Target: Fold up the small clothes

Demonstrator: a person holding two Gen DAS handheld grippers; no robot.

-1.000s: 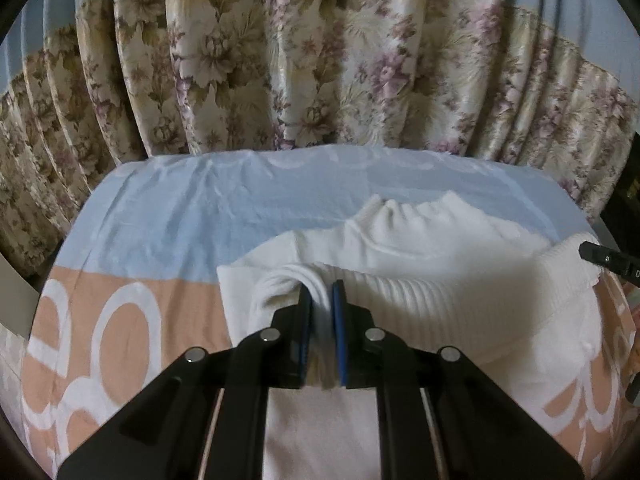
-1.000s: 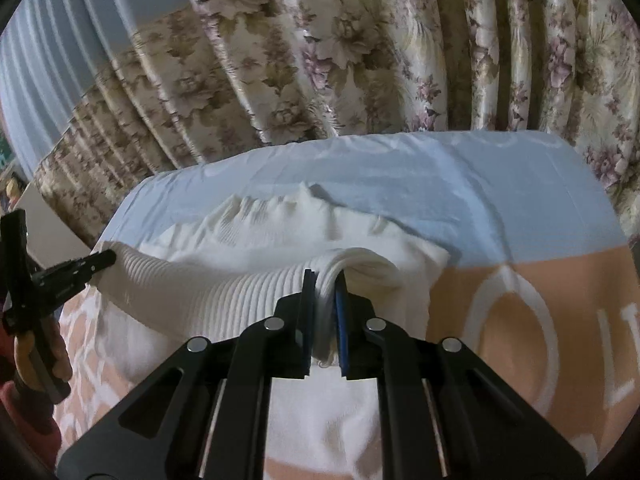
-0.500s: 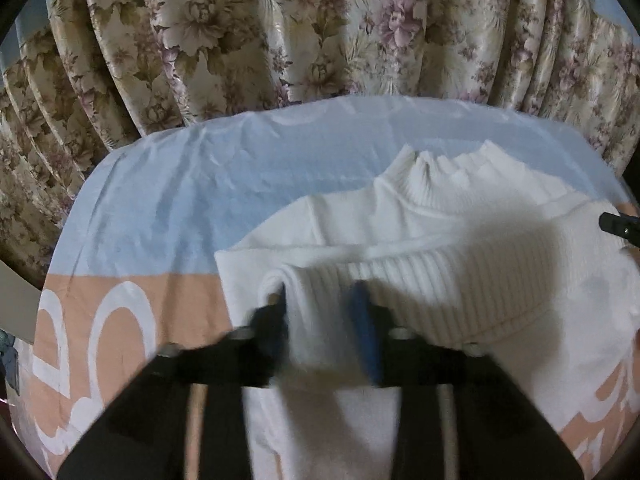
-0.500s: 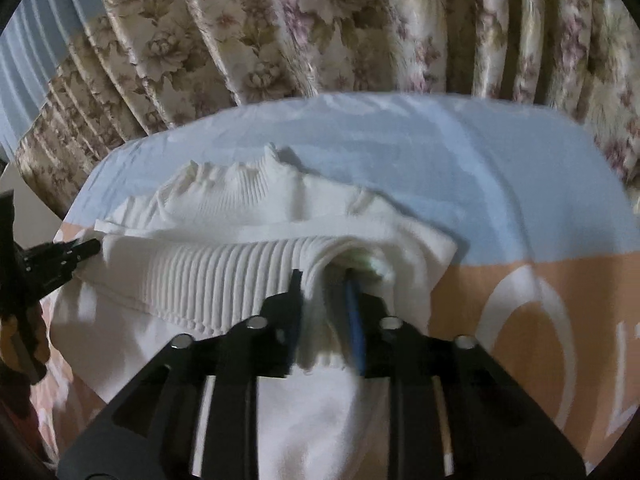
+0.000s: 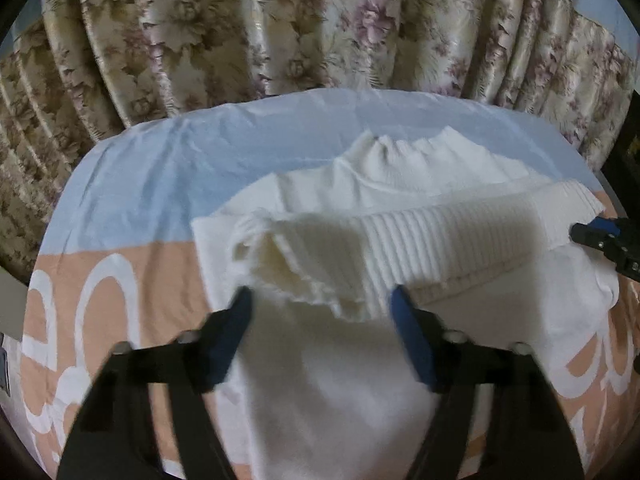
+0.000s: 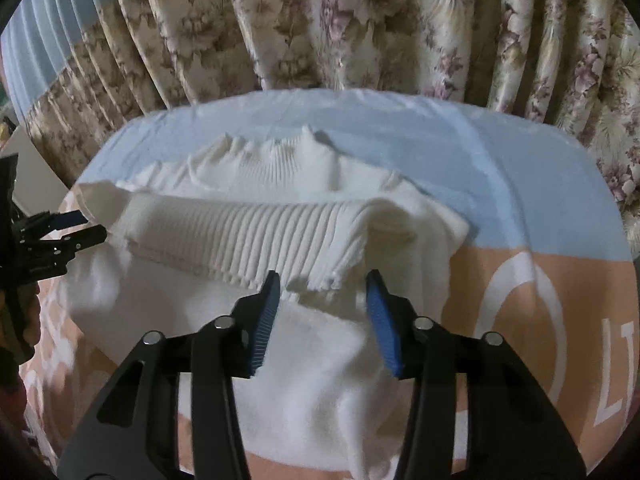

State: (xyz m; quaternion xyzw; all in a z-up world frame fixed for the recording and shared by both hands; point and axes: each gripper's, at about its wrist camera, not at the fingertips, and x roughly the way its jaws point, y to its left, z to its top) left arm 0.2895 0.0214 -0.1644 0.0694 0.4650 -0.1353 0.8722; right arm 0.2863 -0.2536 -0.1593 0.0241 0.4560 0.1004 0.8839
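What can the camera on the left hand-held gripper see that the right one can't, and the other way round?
Only the left wrist view shows the sweater's left corner, where the ribbed hem lies bunched and open. Only the right wrist view shows the white letters printed on the sheet, and a strip of plain blue curtain at the far left. Both show the white sweater, its hem folded up towards the collar, the blue and peach sheet, the floral curtain, and each other's hand-held gripper at the frame edge, both with nothing between the pads.
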